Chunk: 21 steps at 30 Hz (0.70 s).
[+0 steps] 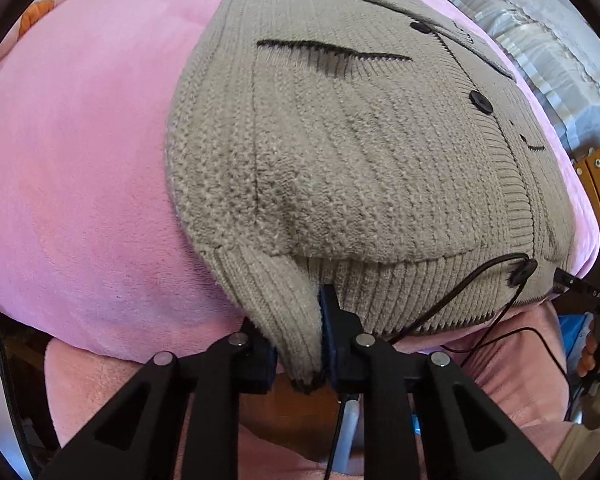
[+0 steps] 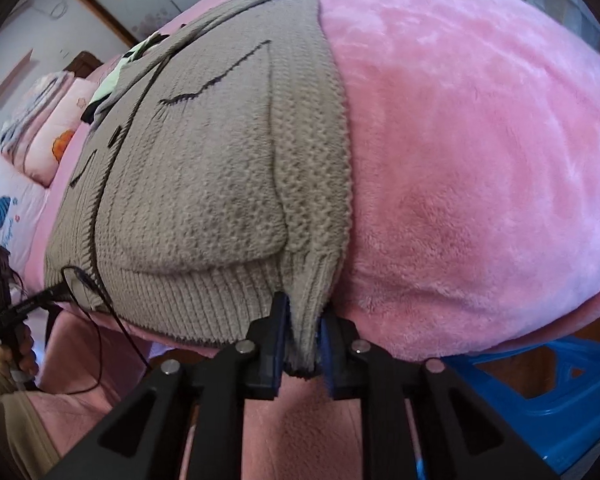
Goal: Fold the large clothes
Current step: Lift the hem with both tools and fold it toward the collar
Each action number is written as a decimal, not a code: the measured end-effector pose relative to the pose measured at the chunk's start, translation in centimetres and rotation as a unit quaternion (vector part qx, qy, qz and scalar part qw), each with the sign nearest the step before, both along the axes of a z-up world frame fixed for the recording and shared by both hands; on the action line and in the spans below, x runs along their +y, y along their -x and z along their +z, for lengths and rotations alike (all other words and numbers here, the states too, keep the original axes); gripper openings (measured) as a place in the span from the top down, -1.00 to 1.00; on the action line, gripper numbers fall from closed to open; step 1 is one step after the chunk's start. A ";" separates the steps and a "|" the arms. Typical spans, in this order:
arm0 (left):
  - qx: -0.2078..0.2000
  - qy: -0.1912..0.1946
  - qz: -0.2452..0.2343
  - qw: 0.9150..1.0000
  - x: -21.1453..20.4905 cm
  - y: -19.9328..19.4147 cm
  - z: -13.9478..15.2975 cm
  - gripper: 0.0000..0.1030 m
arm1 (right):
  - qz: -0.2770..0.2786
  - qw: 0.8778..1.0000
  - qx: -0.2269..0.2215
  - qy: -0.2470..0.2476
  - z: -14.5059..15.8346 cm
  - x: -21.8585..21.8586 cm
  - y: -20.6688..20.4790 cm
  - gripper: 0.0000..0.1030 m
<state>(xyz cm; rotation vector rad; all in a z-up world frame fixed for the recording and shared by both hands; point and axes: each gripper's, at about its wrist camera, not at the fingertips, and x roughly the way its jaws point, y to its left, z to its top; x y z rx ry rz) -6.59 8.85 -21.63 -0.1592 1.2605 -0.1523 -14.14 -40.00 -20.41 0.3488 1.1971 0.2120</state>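
Cardigan (image 1: 340, 168): grey knit, spread on pink blanket (image 1: 80, 200) ahead of both grippers; collar end cut off.
Left gripper (image 1: 304, 360): pinching a ribbed cuff.
Right gripper (image 2: 302, 350): pinching the other cuff; pads partly hidden by knit.

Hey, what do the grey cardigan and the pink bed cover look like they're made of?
Grey cardigan: a chunky knit, probably wool or acrylic yarn; matte, with visible stitches and ribbed hem. Its black buttons look like glossy plastic. Pink bed cover: seemingly plush fleece or velour, with a soft nap and faint sheen.
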 end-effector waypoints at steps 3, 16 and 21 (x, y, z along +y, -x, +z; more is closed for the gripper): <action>0.003 -0.006 -0.001 1.000 -0.4 -0.4 -0.2 0.74 | 0.007 1.000 -0.008 0.014 0.0 0.5 -0.1 0.67; -0.125 0.155 0.064 0.978 1.5 -3.1 14.0 0.82 | 0.018 0.989 -0.147 -0.011 11.0 1.2 -0.2 0.87; -0.169 0.178 0.079 0.966 1.3 -7.3 18.8 0.82 | 0.004 0.975 -0.221 -0.016 16.2 1.1 -3.4 0.87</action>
